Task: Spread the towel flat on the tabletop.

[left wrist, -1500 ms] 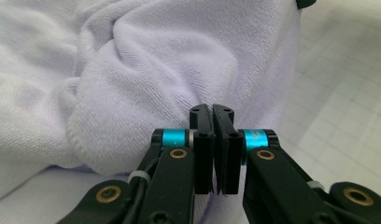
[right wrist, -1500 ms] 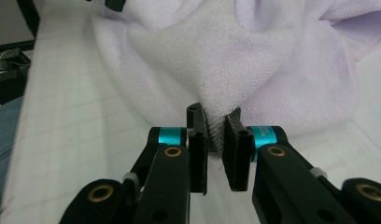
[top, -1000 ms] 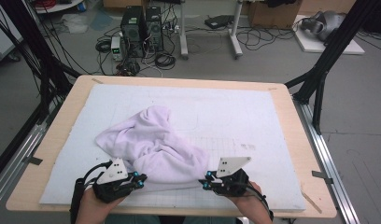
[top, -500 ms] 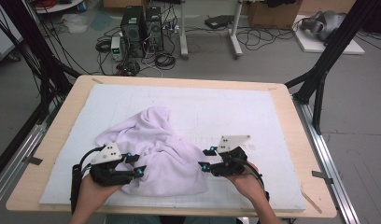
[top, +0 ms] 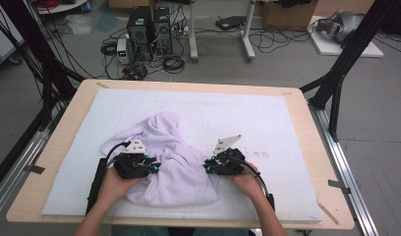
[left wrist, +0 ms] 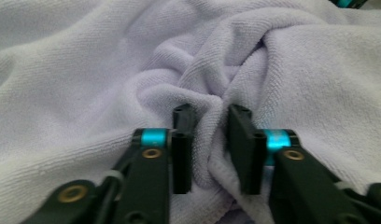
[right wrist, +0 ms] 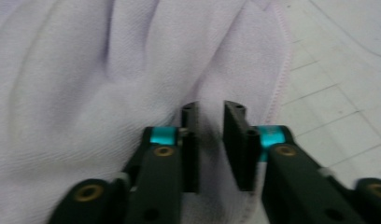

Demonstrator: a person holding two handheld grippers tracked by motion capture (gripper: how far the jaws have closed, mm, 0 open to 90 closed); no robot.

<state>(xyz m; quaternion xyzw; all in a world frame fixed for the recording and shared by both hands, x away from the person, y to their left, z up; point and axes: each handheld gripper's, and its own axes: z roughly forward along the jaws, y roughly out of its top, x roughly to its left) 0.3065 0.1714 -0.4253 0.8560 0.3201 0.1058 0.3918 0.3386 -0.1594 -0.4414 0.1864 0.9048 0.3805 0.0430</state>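
A crumpled lavender towel [top: 174, 157] lies on the white mat [top: 267, 118], bunched toward the front left. My left gripper [top: 154, 167] sits at the towel's left side. In the left gripper view its jaws have just been closing and pinch a thick fold of the towel [left wrist: 296, 70] at the gripper [left wrist: 211, 116]. My right gripper [top: 207, 166] is at the towel's right edge. Its jaws have also just been closing, and in the right gripper view a thin fold of towel [right wrist: 86, 70] near the hem is caught in the gripper [right wrist: 211, 109].
The mat covers a wooden table [top: 188, 84] with metal rails along both sides. Bare gridded mat [right wrist: 338, 84] stretches to the right of the towel and behind it. Computers and cables [top: 149, 29] stand on the floor beyond the table.
Both grippers have moved forward from the front edge onto the towel, one on each side. Their jaws opened along the way and have now closed on folds of cloth.
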